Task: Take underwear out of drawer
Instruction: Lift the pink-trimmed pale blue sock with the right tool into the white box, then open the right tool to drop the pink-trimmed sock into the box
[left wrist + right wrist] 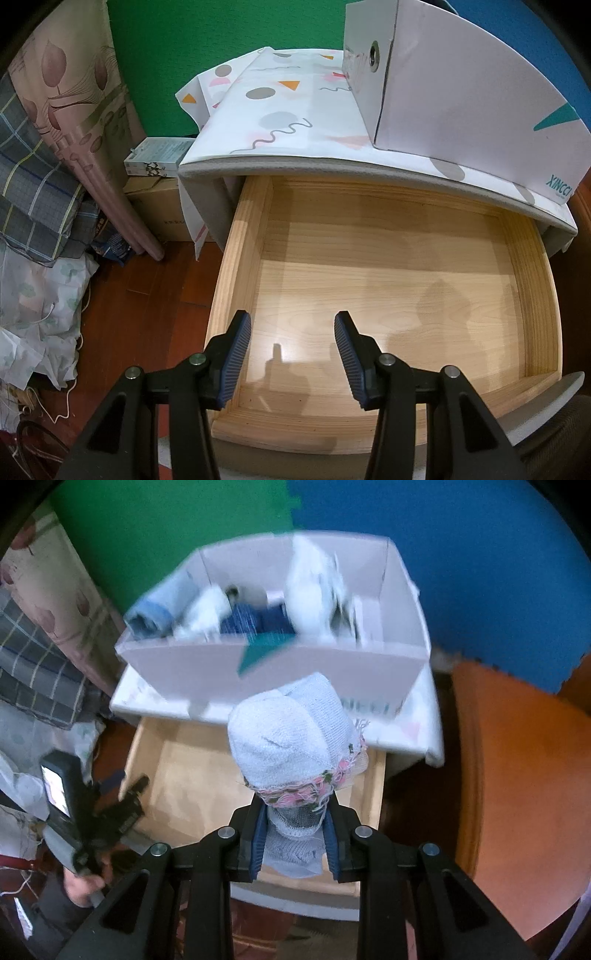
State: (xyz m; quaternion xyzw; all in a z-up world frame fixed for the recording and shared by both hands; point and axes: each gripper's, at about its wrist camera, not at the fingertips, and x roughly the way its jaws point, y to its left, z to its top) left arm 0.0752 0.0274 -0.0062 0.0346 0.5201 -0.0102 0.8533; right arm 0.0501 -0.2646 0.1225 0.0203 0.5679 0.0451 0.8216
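The wooden drawer is pulled out and its floor is bare in the left wrist view. My left gripper is open and empty, held over the drawer's front left part. My right gripper is shut on a pale blue underwear piece with pink and green trim, held above the drawer. The underwear sticks up in front of the white box. My left gripper also shows in the right wrist view, at the drawer's left edge.
A white cardboard box stands on the patterned cabinet top, holding several rolled clothes. Bedding and bags pile up on the wooden floor at the left. An orange surface lies at the right.
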